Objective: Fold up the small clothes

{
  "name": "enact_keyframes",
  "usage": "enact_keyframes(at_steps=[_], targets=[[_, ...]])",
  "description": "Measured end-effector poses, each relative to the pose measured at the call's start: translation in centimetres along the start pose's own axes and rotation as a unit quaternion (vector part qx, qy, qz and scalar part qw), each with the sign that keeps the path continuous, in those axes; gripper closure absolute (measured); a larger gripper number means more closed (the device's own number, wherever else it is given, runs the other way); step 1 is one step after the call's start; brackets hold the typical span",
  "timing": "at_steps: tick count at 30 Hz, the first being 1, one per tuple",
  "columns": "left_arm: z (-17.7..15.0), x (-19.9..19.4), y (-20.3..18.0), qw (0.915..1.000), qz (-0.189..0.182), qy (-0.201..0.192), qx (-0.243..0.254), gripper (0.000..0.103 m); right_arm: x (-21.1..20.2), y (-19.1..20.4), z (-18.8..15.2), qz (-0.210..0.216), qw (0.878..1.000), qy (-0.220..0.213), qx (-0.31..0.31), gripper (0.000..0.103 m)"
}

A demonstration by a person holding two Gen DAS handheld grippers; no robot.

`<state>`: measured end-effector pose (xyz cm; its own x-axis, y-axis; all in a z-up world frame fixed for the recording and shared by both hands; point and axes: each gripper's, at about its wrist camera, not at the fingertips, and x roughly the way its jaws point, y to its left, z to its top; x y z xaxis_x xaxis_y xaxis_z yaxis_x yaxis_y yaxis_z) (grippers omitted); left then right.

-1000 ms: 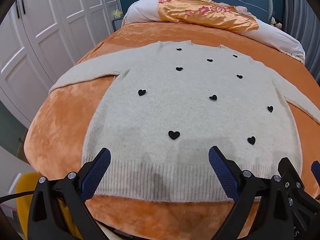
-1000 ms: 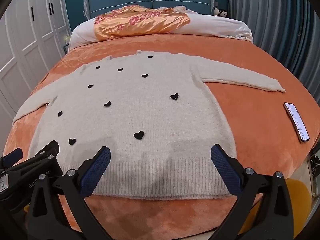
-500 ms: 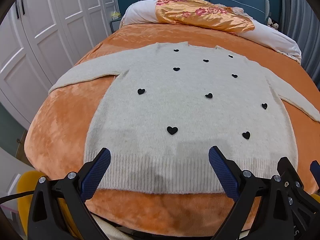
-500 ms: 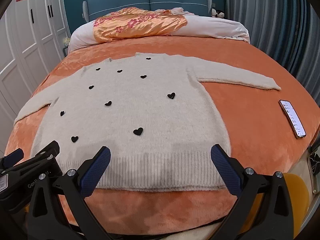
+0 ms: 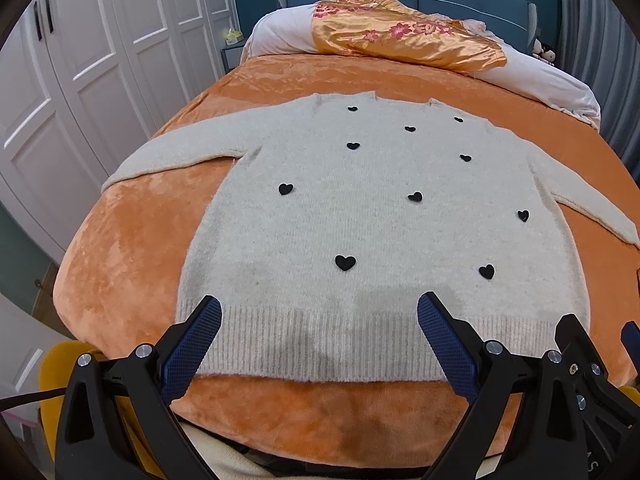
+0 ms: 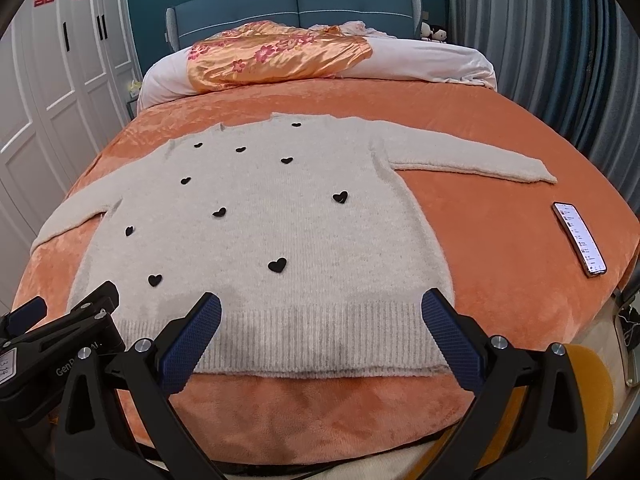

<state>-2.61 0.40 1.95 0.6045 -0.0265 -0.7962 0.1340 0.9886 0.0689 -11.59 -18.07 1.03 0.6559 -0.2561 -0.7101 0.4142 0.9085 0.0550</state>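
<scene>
Cream knitted sweater with small black hearts spread flat, front up, on an orange plush bedspread, both tongs spread wide and empty above its hem.

Left gripper with blue-padded fingers held over the ribbed hem, jaws wide apart, nothing between them; right gripper of the same make likewise gaping over the hem's right half, pinching nothing. Seen side by side, the left one's black frame showing at the lower left of the right wrist view. Sleeves stretched out to either side, neckline toward the blue headboard. Lit smartphone lying on the bedspread, well apart from the right sleeve. Shiny orange floral quilt bunched over white bedding at the bed's head. White panelled wardrobe doors along the left.
</scene>
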Motion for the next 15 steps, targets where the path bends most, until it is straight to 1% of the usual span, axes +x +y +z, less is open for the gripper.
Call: enact_keyframes(at_steps=[15], targets=[[0.04,-0.27,0.1,1.0,0.0,-0.004,0.001,0.007,-0.28,-0.12,0.15,0.001,1.0,-0.003,0.002,0.005]])
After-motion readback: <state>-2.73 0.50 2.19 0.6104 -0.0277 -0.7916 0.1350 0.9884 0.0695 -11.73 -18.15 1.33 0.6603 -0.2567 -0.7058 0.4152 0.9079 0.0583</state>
